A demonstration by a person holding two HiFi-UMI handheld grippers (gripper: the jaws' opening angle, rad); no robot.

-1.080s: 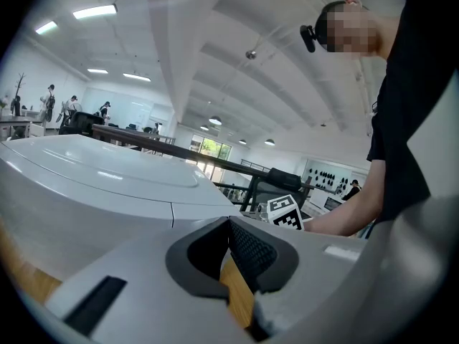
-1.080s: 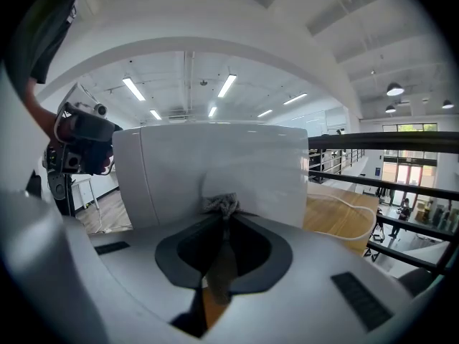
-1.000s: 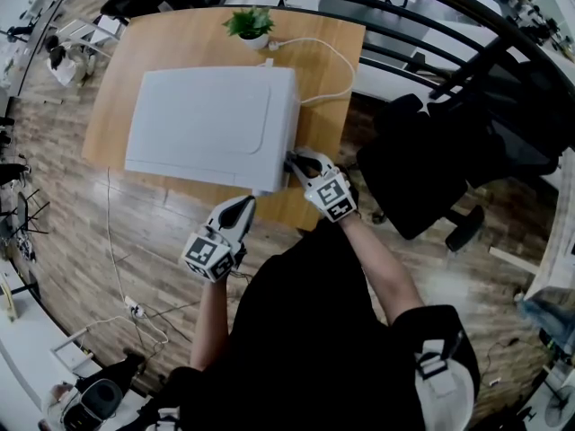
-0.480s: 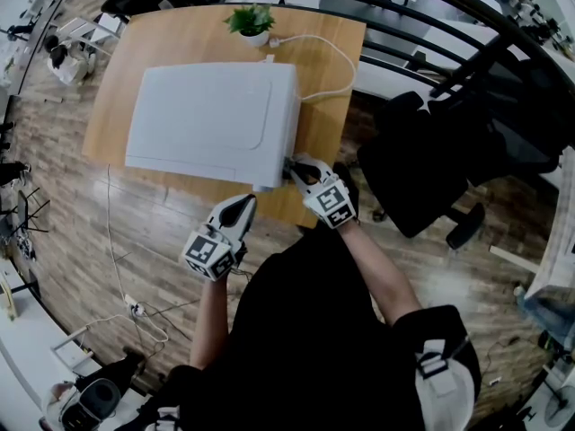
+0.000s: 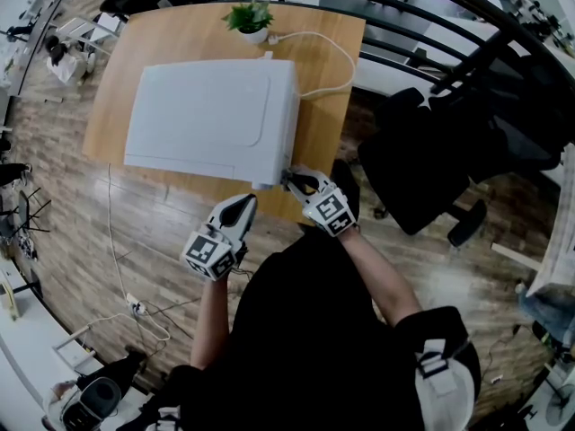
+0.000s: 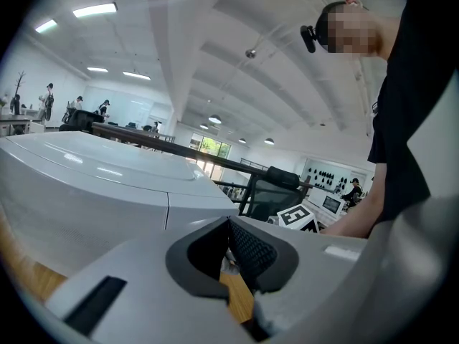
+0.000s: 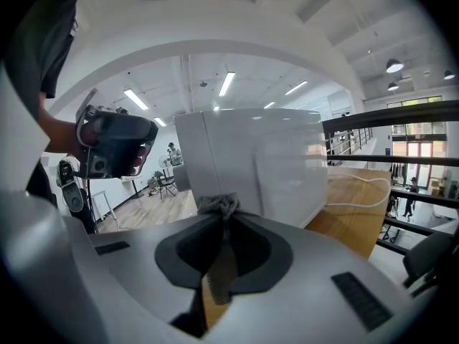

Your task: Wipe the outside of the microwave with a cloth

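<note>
The white microwave stands on a wooden table. My right gripper is at the microwave's near right corner, shut on a small grey cloth. In the right gripper view the cloth bunches out past the jaw tips, right against the white microwave wall. My left gripper hangs just off the table's near edge, below the microwave's front, shut with nothing in it. In the left gripper view the microwave fills the left side and the shut gripper holds nothing.
A small potted plant and a white power cable lie behind the microwave. A black office chair stands right of the table, with a dark railing beyond it. A thin cable runs over the wooden floor at left.
My right gripper with the cloth has slid a little along the microwave's right side toward its near corner. The left gripper has stayed put.
</note>
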